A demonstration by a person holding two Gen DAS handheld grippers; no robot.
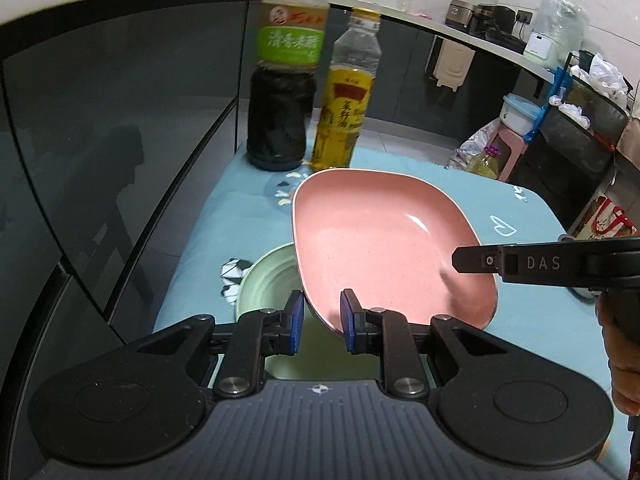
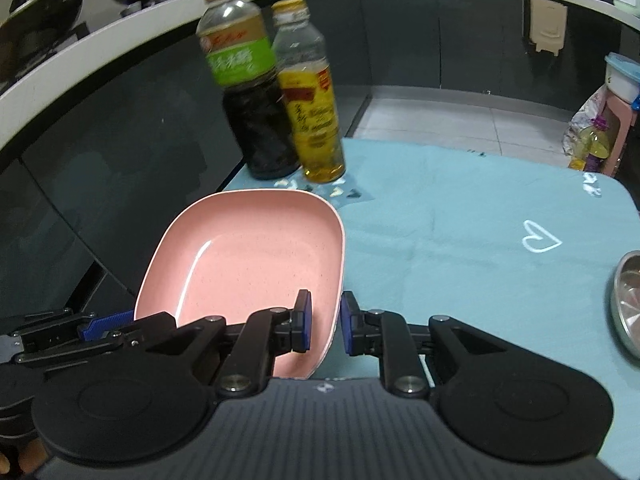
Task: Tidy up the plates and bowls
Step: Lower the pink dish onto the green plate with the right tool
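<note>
Both grippers have hold of the same pink plate (image 1: pixel 384 244), one at each near edge. From the left wrist view, the left gripper (image 1: pixel 322 324) has its blue-padded fingers (image 1: pixel 297 320) straddling the plate's near corner, the rim passing between them, and the pads look pressed against it. The right gripper (image 2: pixel 325 322) does the same on the opposite side: in the right wrist view the plate's rim runs through the narrow gap between its pads (image 2: pixel 304 320), so it looks clamped as well. In the left view the right gripper's finger reaches in from the right across the plate's edge.

Held this way, the plate is tilted and lifted off the light blue cloth (image 2: pixel 460 220) that covers the table. Beneath it on the left side, partly hidden by the plate, sits a pale green bowl (image 1: pixel 266 284) on the cloth, close to the left gripper's fingers.

Behind the plate two bottles stand upright just beside each other at the cloth's far edge: a dark sauce bottle (image 1: pixel 284 80) with a green label, and a yellow oil bottle (image 1: pixel 344 96) to its right. Both are a little blurred.

At the right edge of the right wrist view, a steel bowl (image 2: pixel 626 304) rests on the cloth, well apart from the plate and only partly in view.
</note>
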